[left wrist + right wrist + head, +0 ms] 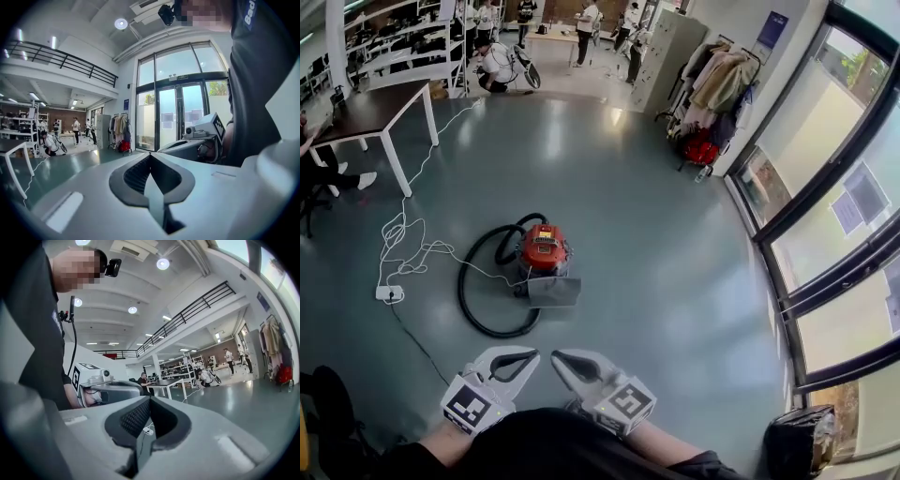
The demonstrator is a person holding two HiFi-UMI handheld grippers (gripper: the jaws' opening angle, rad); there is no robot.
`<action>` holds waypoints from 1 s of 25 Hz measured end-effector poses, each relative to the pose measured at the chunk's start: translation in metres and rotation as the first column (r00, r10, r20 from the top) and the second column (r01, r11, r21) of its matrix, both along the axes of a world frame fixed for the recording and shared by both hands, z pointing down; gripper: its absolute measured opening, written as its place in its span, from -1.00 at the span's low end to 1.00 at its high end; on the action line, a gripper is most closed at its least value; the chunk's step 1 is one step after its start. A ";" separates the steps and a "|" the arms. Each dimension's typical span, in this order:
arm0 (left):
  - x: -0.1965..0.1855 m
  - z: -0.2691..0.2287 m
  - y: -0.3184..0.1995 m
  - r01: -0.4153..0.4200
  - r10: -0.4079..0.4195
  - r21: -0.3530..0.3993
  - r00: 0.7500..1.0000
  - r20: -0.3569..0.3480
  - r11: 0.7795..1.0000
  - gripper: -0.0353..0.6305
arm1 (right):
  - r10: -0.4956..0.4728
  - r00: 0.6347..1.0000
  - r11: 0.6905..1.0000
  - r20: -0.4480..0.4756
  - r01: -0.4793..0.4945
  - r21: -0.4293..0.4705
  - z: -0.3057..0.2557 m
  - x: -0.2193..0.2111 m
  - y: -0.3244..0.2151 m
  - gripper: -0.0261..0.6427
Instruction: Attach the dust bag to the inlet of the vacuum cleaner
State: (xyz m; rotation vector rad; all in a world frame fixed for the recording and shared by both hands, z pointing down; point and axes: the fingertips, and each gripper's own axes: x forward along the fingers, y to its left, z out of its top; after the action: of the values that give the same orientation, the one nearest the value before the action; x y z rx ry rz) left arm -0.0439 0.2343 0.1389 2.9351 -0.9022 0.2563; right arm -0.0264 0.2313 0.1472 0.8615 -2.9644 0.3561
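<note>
Jaws shut and empty on left gripper (523, 357) and right gripper (562, 360); the red-topped grey canister vacuum cleaner (546, 265) stands on the floor (675, 234) well ahead, equally near both.

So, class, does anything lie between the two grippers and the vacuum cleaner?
Only the black hose loops in front of the vacuum cleaner; otherwise the left gripper and right gripper, both shut, have an open path.
</note>
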 end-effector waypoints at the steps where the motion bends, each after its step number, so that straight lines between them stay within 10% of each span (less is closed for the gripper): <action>1: -0.005 0.002 0.000 0.009 -0.009 -0.006 1.000 -0.009 1.000 -0.84 | 0.007 1.000 1.000 0.001 -0.007 0.001 0.000 -0.002 -0.001 -0.94; 25: 0.001 0.005 0.024 -0.007 0.005 -0.027 0.999 -0.038 1.000 -0.84 | 0.006 1.000 1.000 -0.030 -0.006 0.004 0.011 -0.005 0.012 -0.94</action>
State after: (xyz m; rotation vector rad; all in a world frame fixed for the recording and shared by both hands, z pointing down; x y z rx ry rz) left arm -0.0434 0.2588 0.1439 2.9078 -0.8780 0.2109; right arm -0.0312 0.2436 0.1585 0.8685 -2.9369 0.3355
